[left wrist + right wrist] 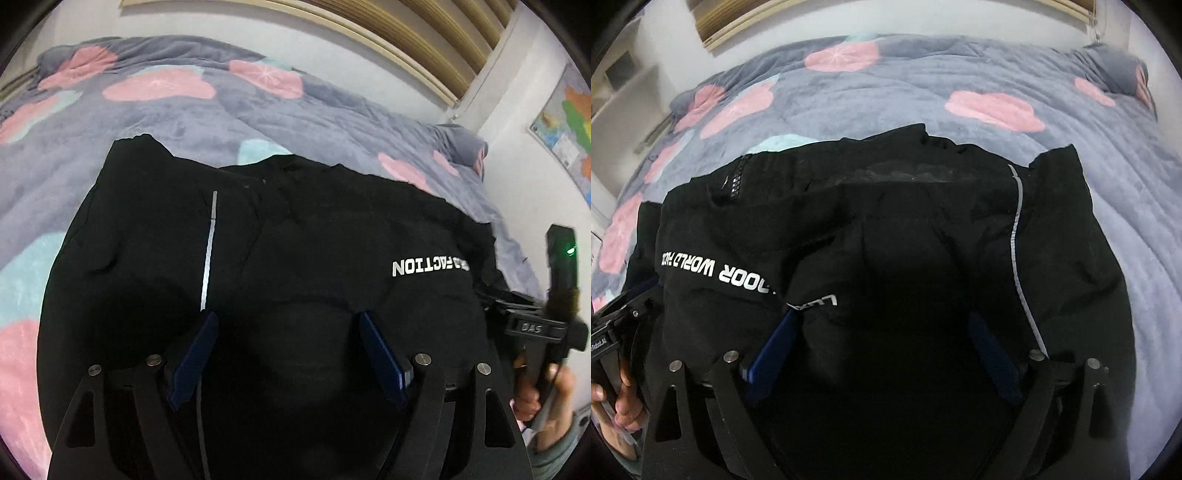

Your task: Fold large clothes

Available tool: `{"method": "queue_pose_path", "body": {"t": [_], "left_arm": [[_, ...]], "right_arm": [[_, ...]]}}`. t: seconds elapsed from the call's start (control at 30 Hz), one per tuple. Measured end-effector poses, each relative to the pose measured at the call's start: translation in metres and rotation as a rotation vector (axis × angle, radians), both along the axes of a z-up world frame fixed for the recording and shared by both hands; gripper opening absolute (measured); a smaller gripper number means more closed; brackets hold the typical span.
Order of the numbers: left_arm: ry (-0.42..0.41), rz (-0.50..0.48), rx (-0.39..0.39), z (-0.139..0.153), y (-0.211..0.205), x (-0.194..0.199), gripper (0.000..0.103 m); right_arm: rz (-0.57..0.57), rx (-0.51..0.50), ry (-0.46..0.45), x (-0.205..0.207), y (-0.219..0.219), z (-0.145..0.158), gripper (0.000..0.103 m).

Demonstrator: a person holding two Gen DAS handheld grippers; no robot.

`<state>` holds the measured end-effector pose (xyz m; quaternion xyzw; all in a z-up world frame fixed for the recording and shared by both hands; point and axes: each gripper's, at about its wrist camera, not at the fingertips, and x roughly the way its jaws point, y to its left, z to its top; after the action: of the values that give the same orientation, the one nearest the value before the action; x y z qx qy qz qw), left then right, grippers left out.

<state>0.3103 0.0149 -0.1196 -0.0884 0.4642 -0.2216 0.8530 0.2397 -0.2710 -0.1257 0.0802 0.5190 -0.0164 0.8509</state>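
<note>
Left wrist view: black jacket (258, 240) lies spread on the bed, over a grey blanket (166, 122) printed with pink and mint shapes. Left gripper (284, 317) sits above the jacket's near part, jaws wide, blue pads well apart, nothing between them but dark fabric below. White lettering (430, 266) reads upside down on the right side of the garment; a thin reflective stripe (208, 251) runs down its left side. Right hand (543, 398) with its gripper handle shows at the right edge, beside the jacket. Wall map (569, 125) at upper right.

Right wrist view: right gripper (882, 314) likewise over the jacket (905, 229), jaws wide, not clamped on cloth. A sleeve with white print (716, 271) lies folded across the left part. Zipper (737, 181) visible near the far edge. Left hand (624, 391) at lower left edge. Blanket (923, 92) beyond.
</note>
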Motion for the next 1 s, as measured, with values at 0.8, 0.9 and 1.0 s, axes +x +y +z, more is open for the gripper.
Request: {"method": "queue_pose_path", "body": {"t": [0.8,0.9,1.0], "left_arm": [[-0.018,0.049,-0.089,0.036,0.103,0.039,0.08],[0.009,0.022,-0.077,0.03,0.094,0.05,0.08],[0.039,0.011,-0.081,0.021,0.089,0.062,0.08]], "right_arm": [[-0.024,0.084,-0.162,0.015,-0.144,0.037,0.094],[0.0,0.08,-0.144,0.027,-0.144,0.028,0.094],[0.017,0.095,-0.121,0.038,-0.142,0.02,0.094]]}}
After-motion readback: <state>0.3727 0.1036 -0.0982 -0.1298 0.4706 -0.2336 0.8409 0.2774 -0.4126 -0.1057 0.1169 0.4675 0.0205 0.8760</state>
